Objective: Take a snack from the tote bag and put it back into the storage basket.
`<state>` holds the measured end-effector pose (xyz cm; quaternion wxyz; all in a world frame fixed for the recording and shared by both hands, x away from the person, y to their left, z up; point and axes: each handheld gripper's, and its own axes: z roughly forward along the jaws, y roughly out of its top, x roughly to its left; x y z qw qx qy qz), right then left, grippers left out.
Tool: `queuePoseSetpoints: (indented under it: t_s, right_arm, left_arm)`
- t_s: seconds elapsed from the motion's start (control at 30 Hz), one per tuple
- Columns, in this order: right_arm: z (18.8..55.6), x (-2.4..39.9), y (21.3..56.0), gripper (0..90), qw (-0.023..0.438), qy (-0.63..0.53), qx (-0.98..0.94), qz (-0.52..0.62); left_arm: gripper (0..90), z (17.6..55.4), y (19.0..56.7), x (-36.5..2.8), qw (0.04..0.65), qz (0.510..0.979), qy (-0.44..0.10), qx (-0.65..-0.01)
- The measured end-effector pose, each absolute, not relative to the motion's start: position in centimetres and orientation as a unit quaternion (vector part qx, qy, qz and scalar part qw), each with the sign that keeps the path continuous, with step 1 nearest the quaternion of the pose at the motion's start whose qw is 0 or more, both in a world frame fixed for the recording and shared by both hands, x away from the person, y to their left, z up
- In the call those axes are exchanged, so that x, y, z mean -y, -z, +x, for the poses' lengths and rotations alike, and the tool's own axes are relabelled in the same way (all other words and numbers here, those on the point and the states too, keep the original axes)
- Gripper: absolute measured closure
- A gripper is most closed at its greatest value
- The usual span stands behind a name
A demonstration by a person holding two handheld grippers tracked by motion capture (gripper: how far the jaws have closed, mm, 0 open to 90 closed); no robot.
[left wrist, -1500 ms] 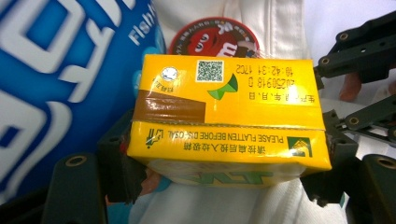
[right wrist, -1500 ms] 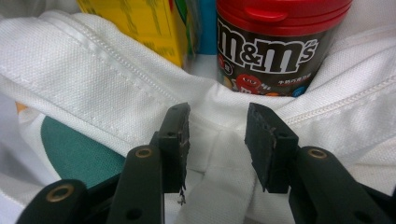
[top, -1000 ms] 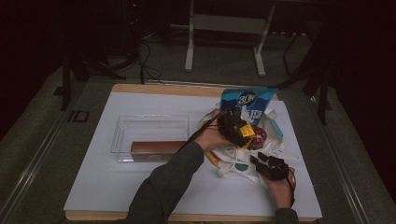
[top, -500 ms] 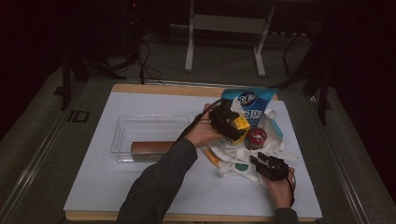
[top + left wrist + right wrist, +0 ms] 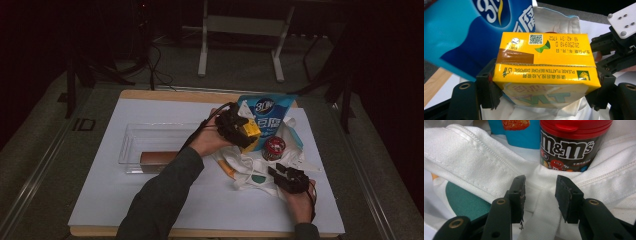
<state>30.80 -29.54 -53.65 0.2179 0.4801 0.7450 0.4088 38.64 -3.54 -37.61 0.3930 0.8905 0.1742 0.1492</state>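
A yellow drink carton [image 5: 544, 65] is clamped by its two ends in my left gripper [image 5: 543, 91], which is shut on it. In the high view this carton [image 5: 249, 130] hangs in the left gripper [image 5: 242, 134] above the table, in front of a blue pouch [image 5: 266, 111]. A red-lidded M&M's can [image 5: 571, 142] stands in a white cloth bag [image 5: 474, 162]. My right gripper [image 5: 540, 192] rests low on the bag with its jaws apart, and a fold of the cloth lies between them. Seen from above, the right gripper [image 5: 276, 173] sits at the bag's [image 5: 248, 172] near right edge, below the can [image 5: 274, 148].
A clear plastic tray [image 5: 131, 145] lies left of centre on the white board, with a brown box [image 5: 158, 158] at its front. The board's wooden edge [image 5: 165, 94] runs along the back. Stands and cables [image 5: 240, 45] fill the dark floor beyond the table.
My left gripper has lifted the carton and carried it a little left, away from the can, which now shows in full. The right gripper has stayed put.
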Motion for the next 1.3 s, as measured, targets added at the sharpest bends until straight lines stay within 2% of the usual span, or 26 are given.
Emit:
queuePoseSetpoints:
  t_s: [1.3]
  right_arm:
    - [30.8,29.5,53.7,59.8,0.222,-0.407,-0.746,0.479]
  left_arm:
    - [27.7,38.8,36.0,-3.6,0.399,0.868,-0.171,-0.241]
